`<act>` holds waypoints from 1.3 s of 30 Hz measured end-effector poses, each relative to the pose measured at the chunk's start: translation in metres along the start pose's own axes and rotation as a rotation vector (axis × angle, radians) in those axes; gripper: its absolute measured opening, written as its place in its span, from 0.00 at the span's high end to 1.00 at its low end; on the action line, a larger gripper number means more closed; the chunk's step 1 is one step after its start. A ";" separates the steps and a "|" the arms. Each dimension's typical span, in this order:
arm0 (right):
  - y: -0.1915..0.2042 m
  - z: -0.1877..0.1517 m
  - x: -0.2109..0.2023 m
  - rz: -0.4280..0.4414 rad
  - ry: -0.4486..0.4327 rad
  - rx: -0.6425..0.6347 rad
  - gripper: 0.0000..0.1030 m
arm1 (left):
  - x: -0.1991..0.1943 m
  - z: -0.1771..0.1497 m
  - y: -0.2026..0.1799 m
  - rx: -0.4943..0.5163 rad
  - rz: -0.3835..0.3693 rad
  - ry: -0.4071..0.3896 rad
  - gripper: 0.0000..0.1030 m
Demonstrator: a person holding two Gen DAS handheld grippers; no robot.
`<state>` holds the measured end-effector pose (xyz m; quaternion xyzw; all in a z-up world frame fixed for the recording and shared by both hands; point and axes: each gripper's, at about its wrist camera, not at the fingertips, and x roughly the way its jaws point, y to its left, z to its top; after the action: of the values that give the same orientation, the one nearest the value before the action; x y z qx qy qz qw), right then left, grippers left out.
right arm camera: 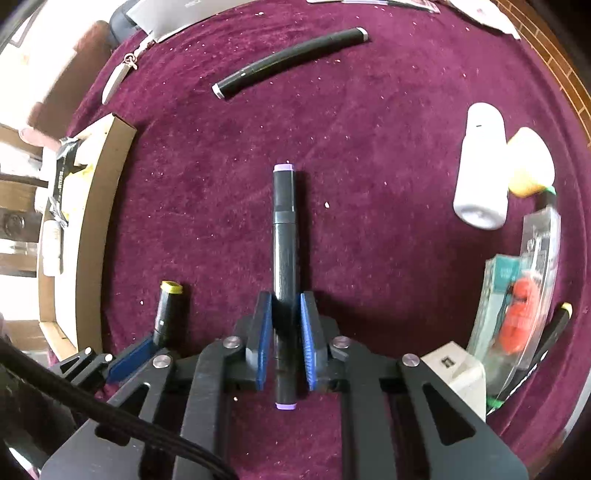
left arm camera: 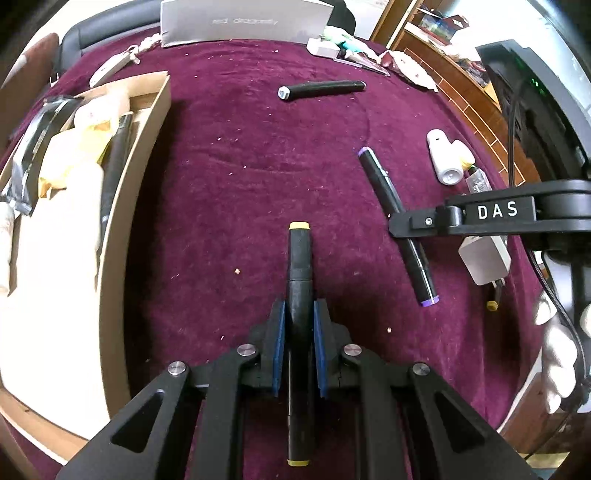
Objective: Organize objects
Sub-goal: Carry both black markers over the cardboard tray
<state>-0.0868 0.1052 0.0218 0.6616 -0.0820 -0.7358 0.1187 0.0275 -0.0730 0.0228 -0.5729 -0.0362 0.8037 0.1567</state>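
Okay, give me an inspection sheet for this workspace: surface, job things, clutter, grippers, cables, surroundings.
Surface: maroon cloth, crumbs scattered on it.
Job's things: yellow marker, purple marker, grey-capped marker lying loose; cardboard box partly filled.
Clutter: white bottle, blister pack, charger, booklet.
Grippers: left gripper shut on yellow marker; right gripper shut on purple marker.
Cables: black cable at the right edge.
Surroundings: wooden shelf beyond the cloth.

A home room: table under a maroon cloth (left arm camera: 240,155), wooden shelves (left arm camera: 439,26) of clutter at 1 o'clock.
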 end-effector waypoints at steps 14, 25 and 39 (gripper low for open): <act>0.006 -0.026 -0.016 0.137 -0.006 0.085 0.88 | -0.055 -0.002 0.000 0.091 0.051 -0.086 0.89; 0.042 -0.029 -0.038 0.191 -0.052 0.062 0.87 | -0.086 -0.005 0.031 0.064 0.069 -0.130 0.89; 0.090 -0.029 -0.039 0.169 -0.061 0.004 0.87 | -0.104 -0.004 0.072 0.038 0.071 -0.155 0.89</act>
<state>-0.0485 0.0315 0.0808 0.6297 -0.1426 -0.7430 0.1765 0.0466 -0.1724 0.0992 -0.5071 -0.0127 0.8511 0.1355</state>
